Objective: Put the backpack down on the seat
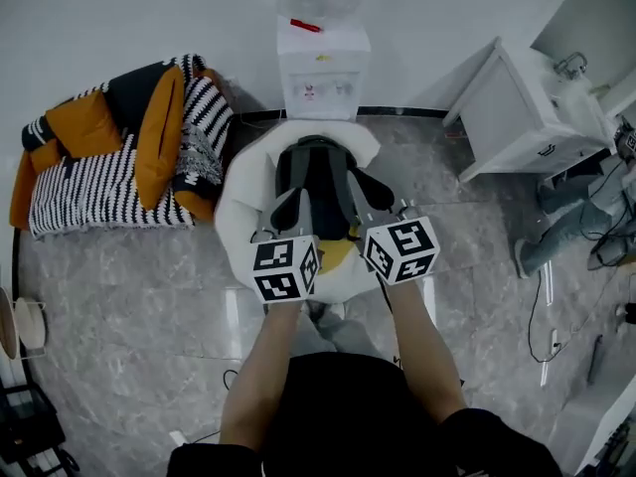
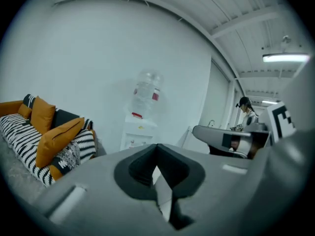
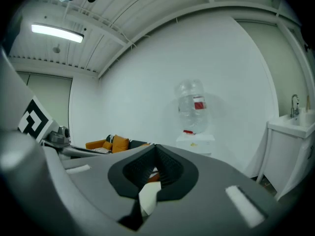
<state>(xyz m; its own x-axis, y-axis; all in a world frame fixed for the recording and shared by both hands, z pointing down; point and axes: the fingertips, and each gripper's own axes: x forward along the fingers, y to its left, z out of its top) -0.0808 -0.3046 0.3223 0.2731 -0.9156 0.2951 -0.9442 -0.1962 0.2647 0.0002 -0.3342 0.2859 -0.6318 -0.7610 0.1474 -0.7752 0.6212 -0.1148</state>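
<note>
Jaws of the left gripper [image 1: 270, 235] and the right gripper [image 1: 399, 210] are pressed fully together, each apparently pinching a grey shoulder strap [image 1: 290, 210] of the black and grey fabric backpack [image 1: 318, 177].

The pack sits over the round white padded seat [image 1: 243, 202]; I cannot tell if it rests there. Next, I judge: lower it squarely inside the rim, then part the jaws. A white water dispenser [image 1: 321, 68] stands just behind, a striped sofa with orange cushions [image 1: 89, 192] near the left; the floor to the right is open.

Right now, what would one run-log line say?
left gripper: shut on backpack | right gripper: shut on backpack | backpack: over white seat
</note>
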